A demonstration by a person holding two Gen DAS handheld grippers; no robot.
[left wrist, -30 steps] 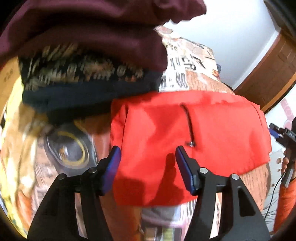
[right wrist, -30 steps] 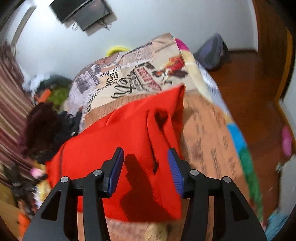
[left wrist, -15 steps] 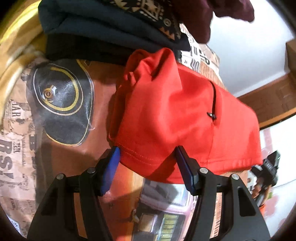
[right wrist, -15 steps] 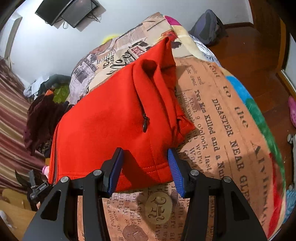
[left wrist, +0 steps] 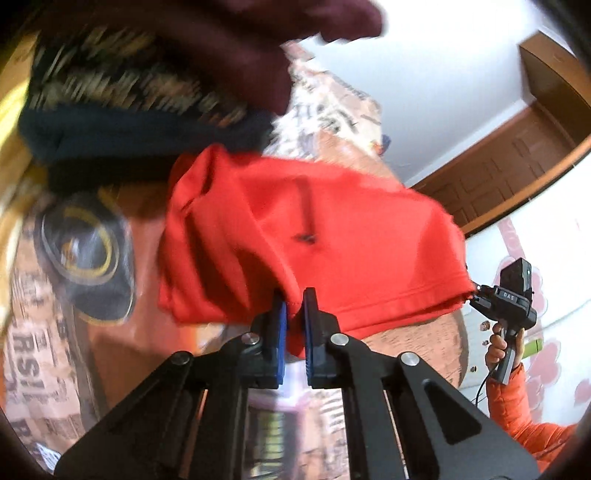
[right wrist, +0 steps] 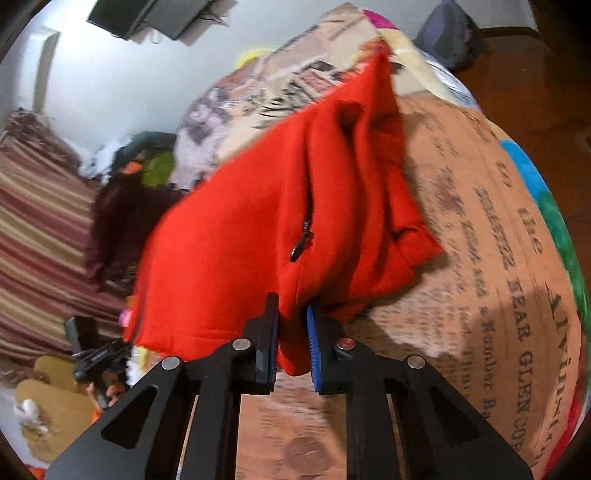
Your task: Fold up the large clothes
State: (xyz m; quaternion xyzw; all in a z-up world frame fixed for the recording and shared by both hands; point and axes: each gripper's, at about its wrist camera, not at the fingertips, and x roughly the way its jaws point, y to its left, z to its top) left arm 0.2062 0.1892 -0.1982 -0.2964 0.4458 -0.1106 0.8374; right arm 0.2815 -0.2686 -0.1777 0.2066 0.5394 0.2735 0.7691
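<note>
- Gripping the hem of the red garment (left wrist: 332,236), the left gripper (left wrist: 293,325) has its two blue-padded fingers closed narrowly, with a fold of red cloth pinched between them.
- Right gripper (right wrist: 291,332): jaws likewise drawn close together, clamped on a bunched piece of the same garment's lower edge; one black and one blue finger face show on either side of the cloth.
- Red garment, right wrist view (right wrist: 236,240): spread over the printed bedspread (right wrist: 498,258), its near edge raised off the surface at the grip point, with folds running away from the camera; a dark zipper pull (right wrist: 299,247) lies near the middle of the cloth.
- Left wrist view: the far corner of the hem reaches the right gripper (left wrist: 476,293), which is held in the person's hand (left wrist: 504,345) at the right edge of frame; an orange padded sleeve (left wrist: 524,421) shows below it.
- Pile of dark clothes (left wrist: 147,103): maroon, patterned and navy layers at the top of the left wrist view, just beyond the garment's far edge; whether they touch it cannot be told.
- Background, right wrist view: a wall-mounted dark screen (right wrist: 155,18) above, striped fabric (right wrist: 40,214) at left, wooden floor (right wrist: 535,74) at right.
</note>
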